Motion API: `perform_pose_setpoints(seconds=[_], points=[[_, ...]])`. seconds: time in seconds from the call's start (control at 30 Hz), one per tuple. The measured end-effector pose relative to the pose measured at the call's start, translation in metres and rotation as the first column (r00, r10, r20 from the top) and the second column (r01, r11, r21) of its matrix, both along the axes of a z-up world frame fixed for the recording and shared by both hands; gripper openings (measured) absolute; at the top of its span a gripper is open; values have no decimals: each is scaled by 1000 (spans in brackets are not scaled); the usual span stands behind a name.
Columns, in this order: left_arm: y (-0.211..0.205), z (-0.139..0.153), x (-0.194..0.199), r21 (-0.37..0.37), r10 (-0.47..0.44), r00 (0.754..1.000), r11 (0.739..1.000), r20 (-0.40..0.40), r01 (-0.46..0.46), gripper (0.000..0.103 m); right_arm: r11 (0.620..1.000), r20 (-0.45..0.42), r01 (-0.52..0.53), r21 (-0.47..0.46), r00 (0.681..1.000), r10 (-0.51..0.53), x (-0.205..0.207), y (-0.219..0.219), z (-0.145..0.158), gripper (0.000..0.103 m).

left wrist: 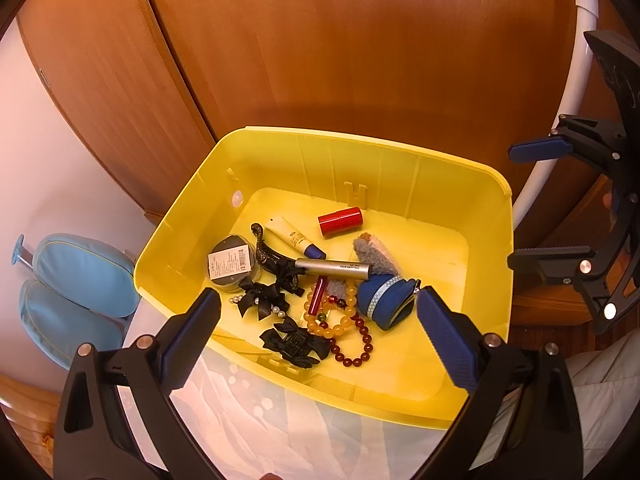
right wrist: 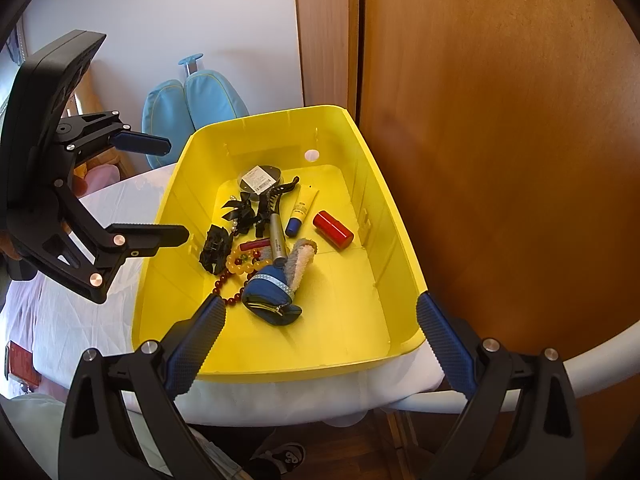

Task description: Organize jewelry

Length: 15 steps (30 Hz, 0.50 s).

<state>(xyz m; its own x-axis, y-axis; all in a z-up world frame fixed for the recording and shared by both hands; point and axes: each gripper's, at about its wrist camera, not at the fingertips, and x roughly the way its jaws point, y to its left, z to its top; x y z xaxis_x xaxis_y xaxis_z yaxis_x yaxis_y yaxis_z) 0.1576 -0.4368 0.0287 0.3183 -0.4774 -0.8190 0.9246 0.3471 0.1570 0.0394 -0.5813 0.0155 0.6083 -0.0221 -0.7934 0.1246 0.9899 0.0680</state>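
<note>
- I am holding my left claw [left wrist: 318, 312] wide and empty above the near rim of the yellow bin [left wrist: 400, 400], so nothing is snagging yet.
- My right claw [right wrist: 318, 320] is hovering likewise spread, gripping nothing, over its own near rim.
- Just beyond my left claw, the amber bead bracelet [left wrist: 332, 320] and dark red bead bracelet [left wrist: 356, 350] are lying tangled near the blue pouch [left wrist: 384, 296].
- Farther back, the red cylinder [left wrist: 341, 220] is resting alone.

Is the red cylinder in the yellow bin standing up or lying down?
Lying down. The red cylinder rests on its side on the bin floor, apart from the pile.
</note>
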Motion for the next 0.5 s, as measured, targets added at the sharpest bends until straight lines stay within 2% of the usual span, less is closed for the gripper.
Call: perform_pose_setpoints(seconds=[0.33,0.5], points=[[9,-2,1,-7,2,1000,1000,-3,-2,96,1000,0,-1,-3,1000,1,0,6,1,97],[10,-1,1,-24,35,999,999,17,-34,96,1000,4,2,-2,1000,-2,0,6,1,97]])
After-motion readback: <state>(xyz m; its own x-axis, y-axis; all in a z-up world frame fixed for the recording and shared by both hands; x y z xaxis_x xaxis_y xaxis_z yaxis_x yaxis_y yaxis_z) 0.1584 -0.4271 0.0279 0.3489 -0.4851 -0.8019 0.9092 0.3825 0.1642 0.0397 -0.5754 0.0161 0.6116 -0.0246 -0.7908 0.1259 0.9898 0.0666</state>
